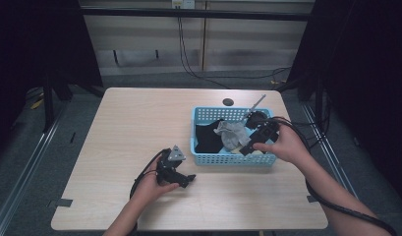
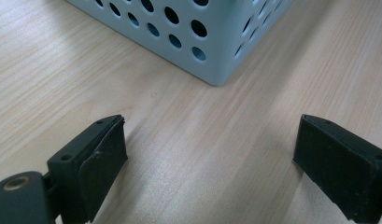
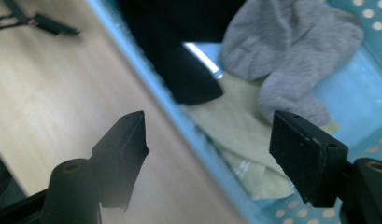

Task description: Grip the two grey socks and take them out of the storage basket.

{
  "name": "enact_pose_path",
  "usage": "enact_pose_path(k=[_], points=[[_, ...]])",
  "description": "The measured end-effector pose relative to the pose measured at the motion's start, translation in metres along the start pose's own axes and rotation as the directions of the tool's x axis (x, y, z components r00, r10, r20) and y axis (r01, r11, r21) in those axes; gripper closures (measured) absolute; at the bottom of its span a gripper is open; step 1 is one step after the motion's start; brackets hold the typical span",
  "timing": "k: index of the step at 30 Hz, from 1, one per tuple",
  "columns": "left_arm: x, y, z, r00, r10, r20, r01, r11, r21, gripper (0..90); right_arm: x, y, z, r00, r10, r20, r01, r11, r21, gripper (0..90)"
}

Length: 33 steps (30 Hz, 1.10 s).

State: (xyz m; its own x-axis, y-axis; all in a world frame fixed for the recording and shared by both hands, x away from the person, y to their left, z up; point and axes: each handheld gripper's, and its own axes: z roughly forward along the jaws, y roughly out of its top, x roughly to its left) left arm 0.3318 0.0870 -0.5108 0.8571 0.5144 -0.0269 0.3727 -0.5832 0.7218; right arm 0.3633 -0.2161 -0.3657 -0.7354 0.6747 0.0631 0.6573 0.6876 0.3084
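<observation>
Fingers (image 3: 305, 158) of the right gripper (image 3: 209, 158) spread empty over the perforated light-blue plastic basket's (image 1: 202, 158) near rim, above its crumpled grey sock (image 3: 291, 56), black cloth (image 3: 179, 60) and yellowish cloth (image 3: 235, 135), while the left gripper (image 2: 209, 163) gapes above the pale wooden bench (image 2: 179, 140).

Perforated basket (image 1: 203, 158) sits right of centre on the table (image 1: 129, 123). Inside: dark cloth (image 1: 206, 136) left, sock (image 1: 232, 133) right of it (overlying a flat cloth (image 3: 235, 135)). Left gripper (image 1: 188, 179) rests before the basket's left corner.

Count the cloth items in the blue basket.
3: a black cloth at the left of the basket, a grey sock in the middle, a pale yellow cloth underneath at the near wall. More may lie hidden below.
</observation>
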Motion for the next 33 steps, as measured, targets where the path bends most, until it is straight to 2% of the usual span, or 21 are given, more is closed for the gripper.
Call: enact_pose_path(k=[3,4,5,7,11,12,17,19,21,23,25,26,28,33], points=[[0.0,0.0,0.0,1.0,0.0,0.0,0.0,1.0,0.001,8.7,-0.013,0.005,0.011,0.999,0.04,0.019,-0.04,0.999,-0.007,27.3],[0.0,0.0,0.0,1.0,-0.001,0.0,0.001,1.0,0.001,8.6,-0.021,0.008,0.019,0.9978,0.059,0.032,-0.059,0.998,-0.008,28.4],[0.0,0.0,0.0,1.0,-0.001,0.0,0.001,1.0,0.001,8.6,-0.021,0.008,0.019,0.9978,0.059,0.032,-0.059,0.998,-0.008,28.4],[0.0,0.0,0.0,1.0,-0.001,0.001,0.001,1.0,0.002,8.7,-0.031,0.012,0.032,0.9954,0.081,0.051,-0.081,0.997,0.004,28.4],[0.0,0.0,0.0,1.0,-0.002,0.001,0.002,1.0,0.003,8.6,-0.039,0.013,0.044,0.9934,0.089,0.072,-0.09,0.996,0.012,29.0],[0.0,0.0,0.0,1.0,-0.001,0.002,0.001,1.0,0.002,8.6,-0.045,0.014,0.053,0.9908,0.099,0.092,-0.102,0.994,0.028,30.6],[0.0,0.0,0.0,1.0,-0.003,0.002,0.003,1.0,0.002,8.6,-0.056,0.016,0.069,0.9871,0.121,0.105,-0.124,0.992,0.026,33.4],[0.0,0.0,0.0,1.0,-0.003,0.003,0.003,1.0,0.001,8.6,-0.056,0.016,0.07,0.9875,0.119,0.103,-0.123,0.992,0.03,34.5],[0.0,0.0,0.0,1.0,-0.004,0.003,0.004,1.0,0.003,8.5,-0.057,0.018,0.073,0.986,0.11,0.125,-0.113,0.993,0.017,34.5],[0.0,0.0,0.0,1.0,-0.003,0.004,0.003,1.0,0.002,8.5,-0.056,0.022,0.072,0.987,0.117,0.11,-0.116,0.993,-0.014,33.0],[0.0,0.0,0.0,1.0,-0.004,0.004,0.004,1.0,0.002,8.5,-0.054,0.024,0.071,0.9883,0.112,0.104,-0.11,0.994,-0.017,32.6],[0.0,0.0,0.0,1.0,-0.003,0.004,0.003,1.0,0.001,8.5,-0.051,0.028,0.074,0.9908,0.09,0.101,-0.088,0.996,-0.027,32.6],[0.0,0.0,0.0,1.0,-0.004,0.004,0.004,1.0,0.0,8.5,-0.049,0.032,0.078,0.9911,0.077,0.108,-0.075,0.997,-0.026,32.2],[0.0,0.0,0.0,1.0,-0.004,0.004,0.004,1.0,0.002,8.4,-0.045,0.041,0.087,0.9936,0.075,0.084,-0.07,0.996,-0.063,32.3]])
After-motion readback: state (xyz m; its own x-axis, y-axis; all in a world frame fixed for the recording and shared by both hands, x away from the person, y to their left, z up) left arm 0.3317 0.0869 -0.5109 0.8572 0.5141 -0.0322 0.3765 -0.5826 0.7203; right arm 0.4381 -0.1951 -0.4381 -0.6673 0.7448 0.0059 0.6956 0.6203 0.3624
